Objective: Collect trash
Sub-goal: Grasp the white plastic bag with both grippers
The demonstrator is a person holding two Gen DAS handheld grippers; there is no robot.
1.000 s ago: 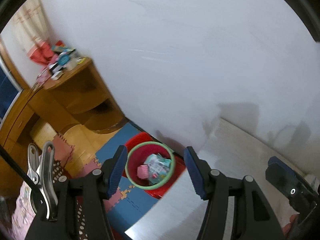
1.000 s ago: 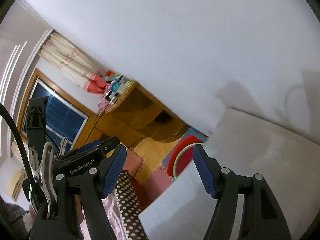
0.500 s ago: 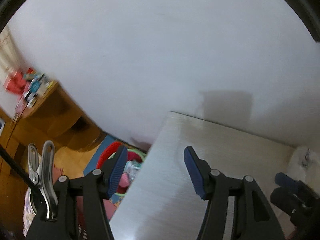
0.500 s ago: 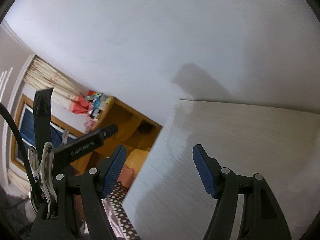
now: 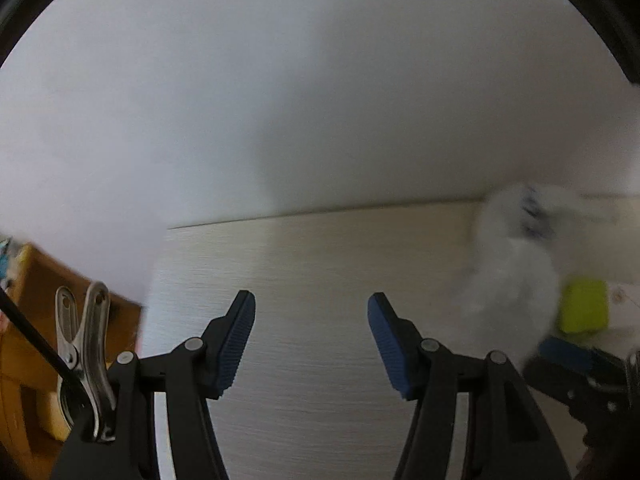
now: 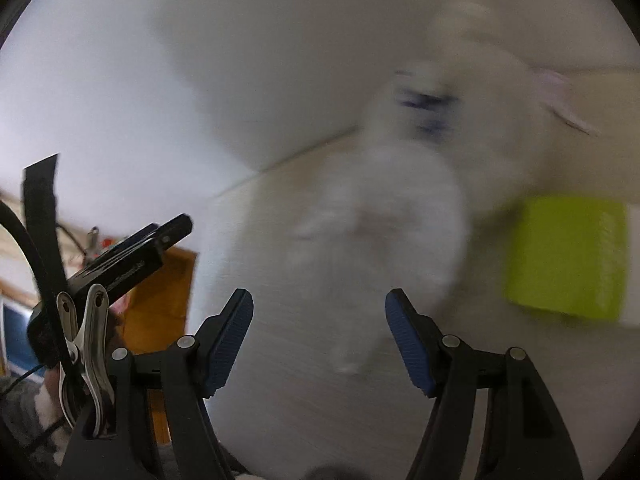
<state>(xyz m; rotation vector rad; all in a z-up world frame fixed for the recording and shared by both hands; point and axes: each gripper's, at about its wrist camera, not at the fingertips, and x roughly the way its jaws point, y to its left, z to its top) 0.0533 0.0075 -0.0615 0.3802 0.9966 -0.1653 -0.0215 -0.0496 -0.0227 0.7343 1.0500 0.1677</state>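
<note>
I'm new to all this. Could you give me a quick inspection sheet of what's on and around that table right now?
Surface: pale wood-grain tabletop, against a white wall.
Job's things: blurred white crumpled plastic bag lying on the table.
Clutter: lime-green flat rectangular block beside the bag.
Grippers: left gripper open, empty; right gripper open, empty, bag just ahead.
Cables: black cable by a metal clip.
Surroundings: orange-brown wooden furniture beyond the table edge.
</note>
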